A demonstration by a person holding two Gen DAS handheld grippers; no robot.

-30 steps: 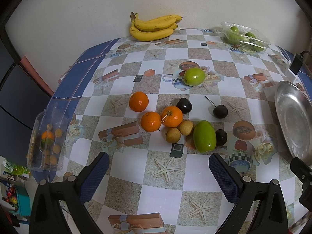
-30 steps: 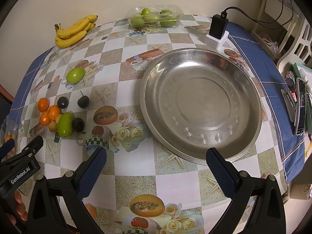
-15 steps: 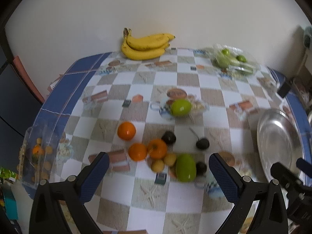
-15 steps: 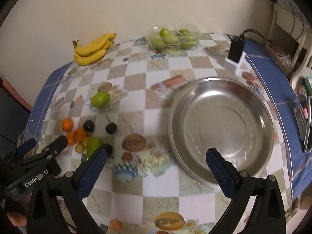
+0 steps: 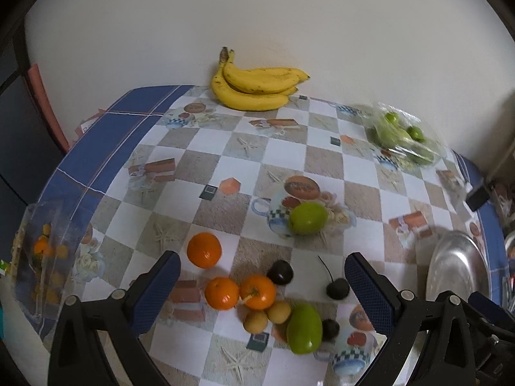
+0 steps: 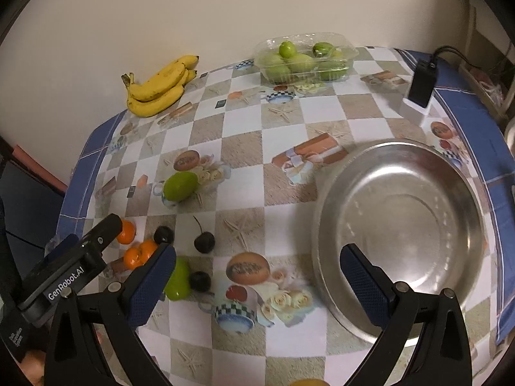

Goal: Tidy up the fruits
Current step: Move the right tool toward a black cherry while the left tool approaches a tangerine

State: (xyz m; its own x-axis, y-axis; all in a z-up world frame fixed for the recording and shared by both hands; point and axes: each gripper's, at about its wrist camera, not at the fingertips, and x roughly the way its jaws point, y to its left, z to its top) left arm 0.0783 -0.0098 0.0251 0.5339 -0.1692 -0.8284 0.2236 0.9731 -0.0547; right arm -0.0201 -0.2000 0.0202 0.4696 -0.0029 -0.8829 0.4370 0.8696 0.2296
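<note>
Loose fruit lies on the checked tablecloth: three oranges (image 5: 204, 249), two small yellow fruits (image 5: 256, 321), dark plums (image 5: 280, 271), a stemmed dark fruit (image 5: 337, 288), a green mango (image 5: 304, 328) and a second green fruit (image 5: 307, 217) farther back. A steel plate (image 6: 400, 231) sits at the right. My left gripper (image 5: 262, 286) is open and empty, raised above the fruit cluster. My right gripper (image 6: 257, 276) is open and empty, above the table between the fruit (image 6: 203, 242) and the plate.
A banana bunch (image 5: 257, 87) lies by the back wall. A clear box of green fruit (image 6: 304, 58) sits at the back right. A clear box with small orange fruit (image 5: 42, 257) stands at the left edge. A black charger (image 6: 421, 87) with cable sits near the plate.
Both grippers have lifted and pulled back from the table, tilting up toward the wall, so the fruit and plate sit lower and smaller in view. Both stay open.
</note>
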